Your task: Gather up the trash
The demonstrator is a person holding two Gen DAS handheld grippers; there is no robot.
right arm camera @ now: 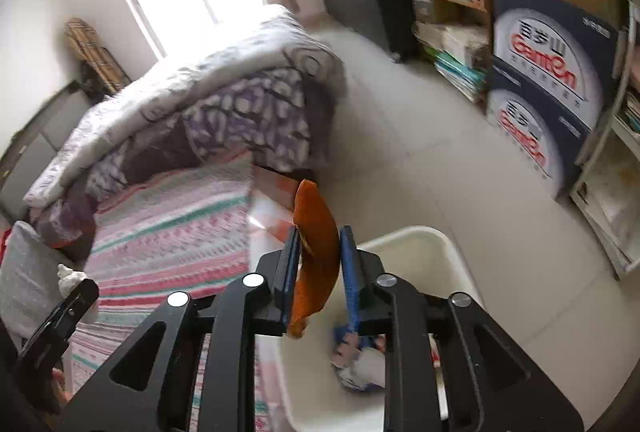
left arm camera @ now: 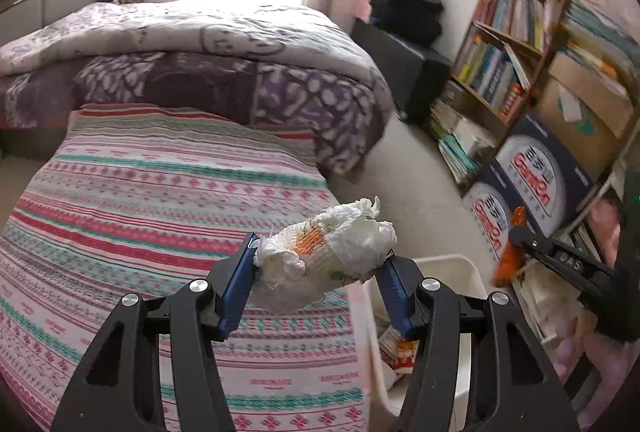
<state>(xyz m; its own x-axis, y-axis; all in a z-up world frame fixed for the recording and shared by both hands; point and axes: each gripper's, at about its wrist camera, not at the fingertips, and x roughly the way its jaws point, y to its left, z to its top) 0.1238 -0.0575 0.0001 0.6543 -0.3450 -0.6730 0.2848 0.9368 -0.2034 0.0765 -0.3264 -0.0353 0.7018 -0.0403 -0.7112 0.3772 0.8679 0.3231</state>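
The left gripper (left arm camera: 318, 264) squeezes a crumpled white wad (left arm camera: 328, 252) between its blue pads (left arm camera: 236, 292). The wad looks like paper or a rolled diaper; which one is hard to tell. The pads press on both sides, so the wad stays up in the air and does not fall. It hangs over the edge of the bed (left arm camera: 160, 192), just beside the white bin (left arm camera: 452, 264).

The right gripper (right arm camera: 319, 260) pinches an orange peel or wrapper (right arm camera: 316, 248). The orange thing is thin and floppy, so the pads hold it tight near its middle and both ends stick out. It hangs right above the bin (right arm camera: 404, 236), near its rim.

The bin stands on the floor (right arm camera: 420, 152) next to the bed. It already has some trash (right arm camera: 356, 360) inside. Both grippers probably carry their pieces here to drop them in. The right one seems closer to letting go, and the left one likely needs to move a bit more over the bin.

Further off stand a bookshelf (left arm camera: 508, 44) and stacked boxes (right arm camera: 548, 80).
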